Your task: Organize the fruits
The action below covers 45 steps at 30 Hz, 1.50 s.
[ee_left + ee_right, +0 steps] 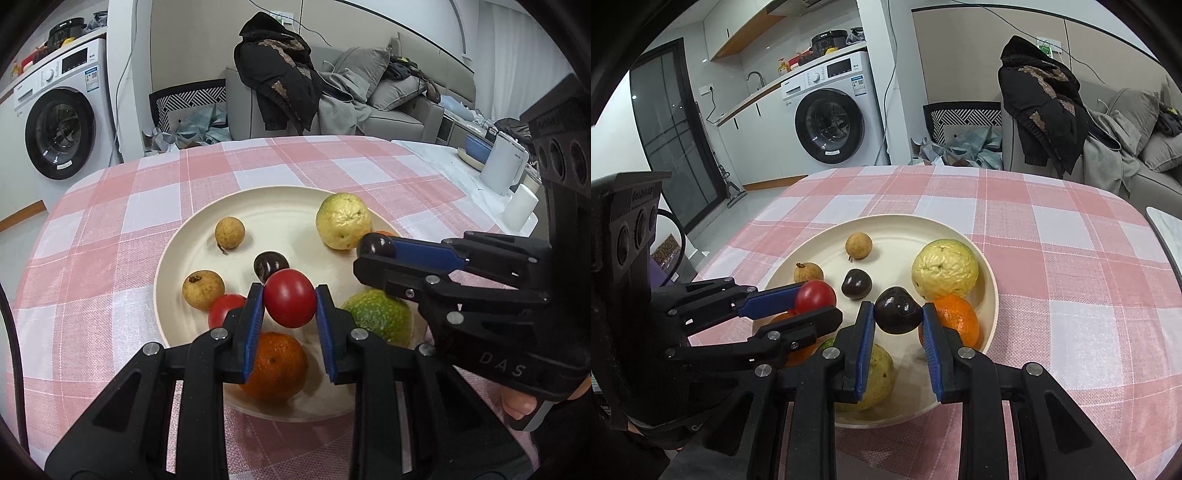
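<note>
A red tomato (290, 302) was held clamped between the blue pads of the left gripper (289, 301), above the near part of a cream plate (280, 197) that stood on a pink-and-white checked tablecloth (110, 206). The tomato was slightly oval, and its long axis was seen to run roughly upright, tilted a little, between the pads; which end was the stem end could not be made out. A dark plum (897, 310) was gripped in the same manner by the right gripper (897, 314), above the plate and just beside an orange (958, 319). The plum was nearly round, so that no clear long axis could be told; a faint dimple was turned toward the right wrist camera.

On the plate were found two tan longans (229, 232) (203, 290), a second dark plum (270, 265), a pale yellow guava (343, 221), a second red tomato (225, 312), a green guava (380, 314) and a second orange (275, 365).

The second tomato and the second orange were partly covered by the left fingers. The green guava was partly hidden behind the right gripper's body in the left wrist view. A washing machine (827, 118) and a grey sofa (388, 103) heaped with clothes were seen behind the table.
</note>
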Tool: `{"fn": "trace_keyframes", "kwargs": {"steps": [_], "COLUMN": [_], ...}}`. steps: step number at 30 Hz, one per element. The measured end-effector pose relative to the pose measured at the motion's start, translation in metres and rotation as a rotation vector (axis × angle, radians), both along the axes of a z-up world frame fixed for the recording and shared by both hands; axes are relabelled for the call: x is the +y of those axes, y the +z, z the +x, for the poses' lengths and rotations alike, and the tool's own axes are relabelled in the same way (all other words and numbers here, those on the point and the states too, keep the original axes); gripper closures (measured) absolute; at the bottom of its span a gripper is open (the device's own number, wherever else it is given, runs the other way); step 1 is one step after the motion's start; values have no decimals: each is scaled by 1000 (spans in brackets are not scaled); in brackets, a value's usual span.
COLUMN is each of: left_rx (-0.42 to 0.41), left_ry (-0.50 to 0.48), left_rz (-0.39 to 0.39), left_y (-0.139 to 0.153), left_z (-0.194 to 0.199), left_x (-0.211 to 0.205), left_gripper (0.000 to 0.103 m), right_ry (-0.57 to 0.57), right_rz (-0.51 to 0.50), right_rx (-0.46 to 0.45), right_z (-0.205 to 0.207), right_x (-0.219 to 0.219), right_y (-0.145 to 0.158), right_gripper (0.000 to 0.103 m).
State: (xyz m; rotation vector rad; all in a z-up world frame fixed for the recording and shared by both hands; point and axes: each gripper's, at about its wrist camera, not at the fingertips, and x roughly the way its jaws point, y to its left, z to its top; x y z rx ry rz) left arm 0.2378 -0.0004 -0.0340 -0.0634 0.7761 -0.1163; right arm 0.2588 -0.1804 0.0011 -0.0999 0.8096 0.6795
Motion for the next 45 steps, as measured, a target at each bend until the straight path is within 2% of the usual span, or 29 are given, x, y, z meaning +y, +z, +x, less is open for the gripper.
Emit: {"fn": "trace_keyframes", "kwargs": {"steps": [3,6,11,12,13,14,15,16,18,20,23,32,39,45], "left_rx": [6,-10,-37,-42,-49,-60,-76,-90,-112,-135,-169,-223,-227,-235], "left_ry": [4,21,43,47,53,58,62,64,75,79,94,149,168,162], "left_rz": [2,10,19,18,19,21,23,26,38,39,54,-5,3,32], "left_y": [-2,0,8,10,12,15,18,21,28,34,41,45,36,30], "left_z": [0,-2,-8,-11,-15,-19,-24,-29,-40,-53,-72,-114,-130,-127], "left_x": [1,2,7,8,10,11,11,12,13,15,16,29,26,21], "left_gripper": [78,78,74,66,60,49,37,32,18,16,0,0,0,0], "right_ry": [0,2,-24,-28,-32,-37,-42,-46,-46,-42,-28,8,-16,-13], "right_rz": [2,7,6,4,-1,-4,-4,-2,7,16,72,122,132,149], "right_rx": [1,-18,-61,-68,-78,-87,-94,-103,-116,-117,-112,-188,-261,-263], "right_z": [0,-2,-8,-9,-12,-14,-16,-20,-27,-33,-42,-76,-89,-87], "right_x": [0,-2,-9,-11,-14,-16,-19,-23,-28,-34,-42,-51,-56,-60], "right_y": [0,2,11,13,15,17,19,20,23,25,27,37,35,30], "right_gripper": [75,63,53,48,38,31,17,7,1,0,0,0,0,0]}}
